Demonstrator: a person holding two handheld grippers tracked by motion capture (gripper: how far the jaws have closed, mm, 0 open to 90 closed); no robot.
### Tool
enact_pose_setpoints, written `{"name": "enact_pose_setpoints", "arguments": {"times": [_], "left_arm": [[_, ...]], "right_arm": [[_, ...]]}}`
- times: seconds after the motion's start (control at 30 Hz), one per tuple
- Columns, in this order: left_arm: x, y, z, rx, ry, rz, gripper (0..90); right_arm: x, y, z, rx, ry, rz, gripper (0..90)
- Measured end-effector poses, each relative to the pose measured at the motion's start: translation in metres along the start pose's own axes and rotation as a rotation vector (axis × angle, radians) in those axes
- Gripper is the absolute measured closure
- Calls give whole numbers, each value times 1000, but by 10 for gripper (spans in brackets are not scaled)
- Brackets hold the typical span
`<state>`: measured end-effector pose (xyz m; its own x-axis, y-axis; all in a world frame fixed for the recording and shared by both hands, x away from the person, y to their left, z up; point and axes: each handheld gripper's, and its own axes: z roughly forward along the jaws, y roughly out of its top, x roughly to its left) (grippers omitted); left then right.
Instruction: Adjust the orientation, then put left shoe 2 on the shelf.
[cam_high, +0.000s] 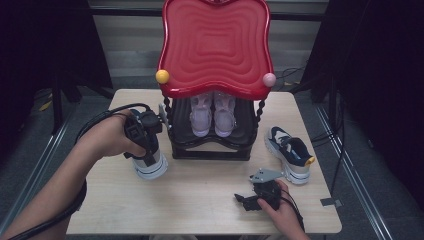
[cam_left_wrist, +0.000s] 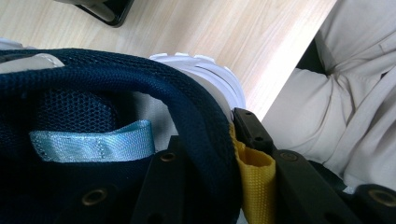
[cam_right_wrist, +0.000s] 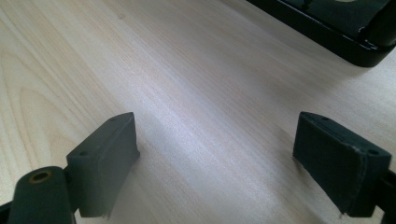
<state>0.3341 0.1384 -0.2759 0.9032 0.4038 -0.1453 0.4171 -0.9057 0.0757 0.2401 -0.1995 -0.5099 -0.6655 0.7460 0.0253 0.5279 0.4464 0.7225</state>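
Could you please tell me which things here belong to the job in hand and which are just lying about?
In the job: left gripper, navy sneaker it grips by the heel collar, matching sneaker, shoe rack.
Lying about: lilac shoes, right gripper.

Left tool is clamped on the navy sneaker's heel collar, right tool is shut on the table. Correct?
Not quite. The right tool is open: the right gripper view shows its jaws wide apart over bare table. The left tool is indeed clamped on the navy sneaker at its heel collar.

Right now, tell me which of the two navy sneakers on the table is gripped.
The navy sneaker left of the rack: the left hand-held gripper clamps its heel collar. Its mate lies untouched right of the rack.
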Motion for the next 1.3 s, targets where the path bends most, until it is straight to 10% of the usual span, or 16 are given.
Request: {"name": "enact_pose_setpoints", "arguments": {"times": [1.3], "left_arm": [[-5, 15, -79, -3, 12, 7, 740]], "right_arm": [[0, 0, 0, 2, 3, -1, 131]]}}
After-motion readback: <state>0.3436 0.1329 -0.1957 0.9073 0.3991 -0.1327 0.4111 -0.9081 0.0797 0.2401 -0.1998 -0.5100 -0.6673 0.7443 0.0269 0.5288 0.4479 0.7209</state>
